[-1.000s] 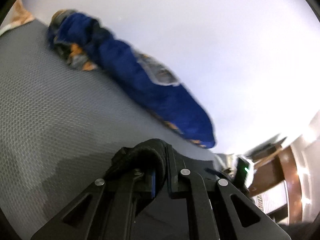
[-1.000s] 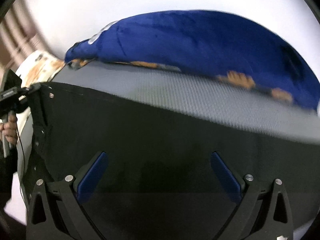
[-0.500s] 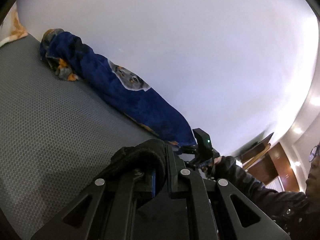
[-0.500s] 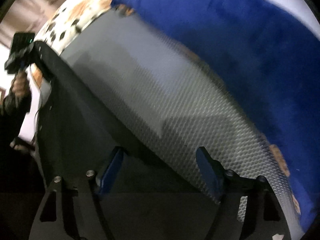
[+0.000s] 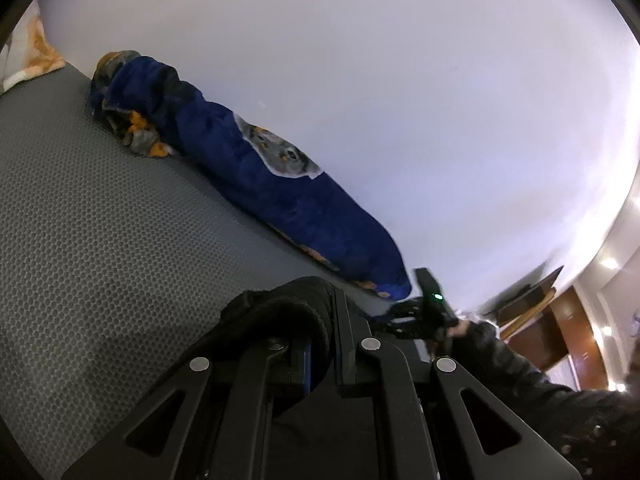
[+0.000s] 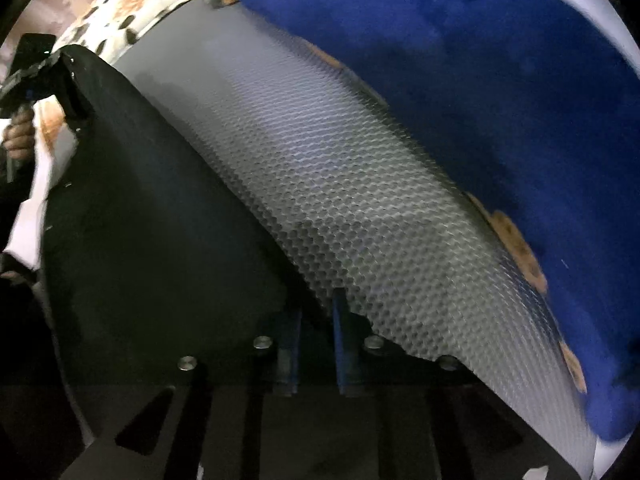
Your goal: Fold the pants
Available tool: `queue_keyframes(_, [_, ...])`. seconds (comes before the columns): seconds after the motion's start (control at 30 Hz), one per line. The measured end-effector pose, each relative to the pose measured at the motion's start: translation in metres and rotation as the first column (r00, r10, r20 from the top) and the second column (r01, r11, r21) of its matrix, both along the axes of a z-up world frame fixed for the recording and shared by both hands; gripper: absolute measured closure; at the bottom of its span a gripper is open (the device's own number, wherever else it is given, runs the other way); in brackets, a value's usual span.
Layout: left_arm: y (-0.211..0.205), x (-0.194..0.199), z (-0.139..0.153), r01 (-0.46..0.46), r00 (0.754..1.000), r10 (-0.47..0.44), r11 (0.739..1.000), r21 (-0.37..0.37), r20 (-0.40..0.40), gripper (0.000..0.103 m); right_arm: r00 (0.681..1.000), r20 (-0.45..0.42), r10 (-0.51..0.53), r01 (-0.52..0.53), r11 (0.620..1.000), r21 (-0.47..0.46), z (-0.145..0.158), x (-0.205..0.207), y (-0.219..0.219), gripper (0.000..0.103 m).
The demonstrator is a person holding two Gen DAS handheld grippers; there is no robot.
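Left gripper [image 5: 320, 344] clamps bunched pants [image 6: 152, 208]; right gripper [image 6: 314, 344], jaws just closing, pinches their edge on mat [image 6: 360, 208].

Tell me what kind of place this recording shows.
Probably a bedroom at home: grey honeycomb-textured mattress, rolled blue animal-print blanket against a white wall, black pants spread out, wooden furniture behind.

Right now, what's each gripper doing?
Left gripper: closed, holding a bunch of the black pants.
Right gripper: just closed on the pants' edge.
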State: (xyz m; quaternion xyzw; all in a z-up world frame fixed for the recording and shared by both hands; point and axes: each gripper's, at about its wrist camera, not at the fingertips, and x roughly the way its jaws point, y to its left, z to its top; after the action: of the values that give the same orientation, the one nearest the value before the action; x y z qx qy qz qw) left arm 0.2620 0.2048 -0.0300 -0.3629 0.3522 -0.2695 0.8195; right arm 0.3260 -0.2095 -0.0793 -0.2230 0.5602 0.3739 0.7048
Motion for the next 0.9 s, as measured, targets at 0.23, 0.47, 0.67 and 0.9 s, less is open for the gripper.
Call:
queue_keyframes(0.23, [0.003, -0.005, 0.004, 0.020, 1.000, -0.020, 1.000, 0.023, 0.006, 0.095, 0.940, 0.290, -0.180, 0.186, 0.982, 0.006, 0.060, -0.078, -0.008, 0.095])
queue_keyframes(0.47, [0.008, -0.056, 0.028, 0.096, 0.994, -0.100, 0.993, 0.068, 0.053, 0.095, 0.882, 0.371, -0.290, 0.275, 0.957, 0.093, 0.108, -0.179, -0.034, 0.096])
queue_keyframes(0.67, [0.009, -0.118, 0.032, 0.184, 0.981, -0.191, 0.971, 0.156, 0.033, 0.093, 0.901, 0.281, -0.331, 0.310, 0.943, 0.118, 0.092, -0.256, -0.038, 0.096])
queue_keyframes(0.9, [0.008, -0.173, -0.009, 0.280, 0.960, -0.260, 0.925, 0.257, -0.109, 0.090, 0.917, 0.131, -0.376, 0.360, 0.924, 0.127, 0.041, -0.306, -0.039, 0.096])
